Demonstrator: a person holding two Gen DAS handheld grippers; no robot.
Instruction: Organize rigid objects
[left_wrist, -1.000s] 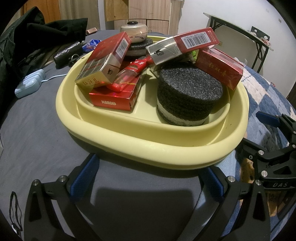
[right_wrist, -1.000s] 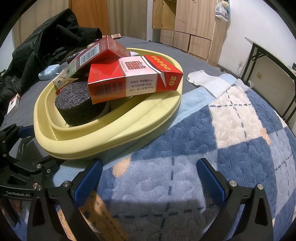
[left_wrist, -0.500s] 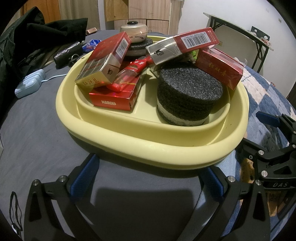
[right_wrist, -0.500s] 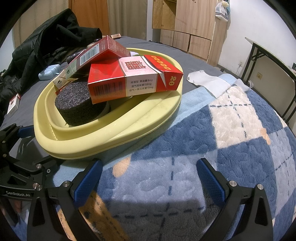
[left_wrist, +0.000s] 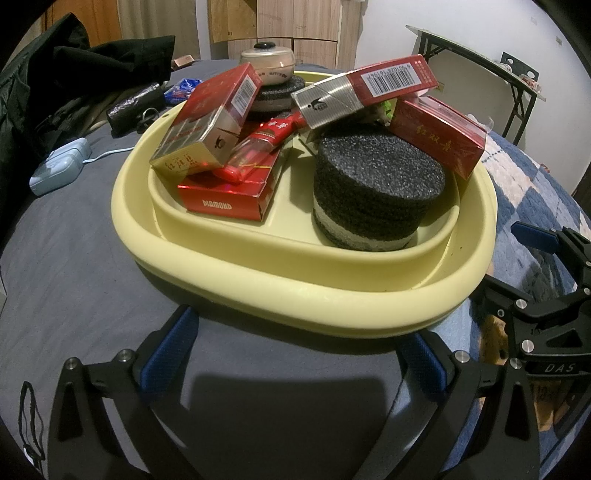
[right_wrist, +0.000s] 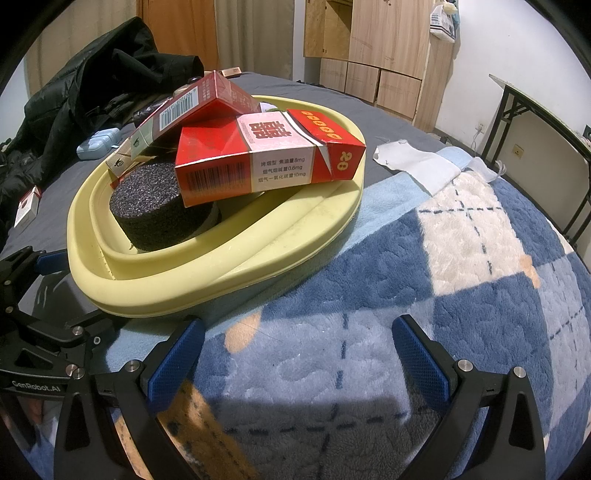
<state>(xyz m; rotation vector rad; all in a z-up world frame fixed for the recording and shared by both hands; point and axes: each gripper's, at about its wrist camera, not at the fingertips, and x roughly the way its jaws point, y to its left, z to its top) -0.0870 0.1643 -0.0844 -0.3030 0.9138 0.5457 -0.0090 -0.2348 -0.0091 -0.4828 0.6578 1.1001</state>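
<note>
Both claws, left gripper and right gripper, sit spread wide and hold nothing, just beside the yellow tray. Red cigarette boxes lean on a black foam cylinder inside it.

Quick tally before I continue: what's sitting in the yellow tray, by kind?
Red cigarette packs: 4
Black foam cylinders: 2
Red tube: 1
Cream jar, on the rear foam cylinder: 1
Total in the yellow tray: 8
</note>
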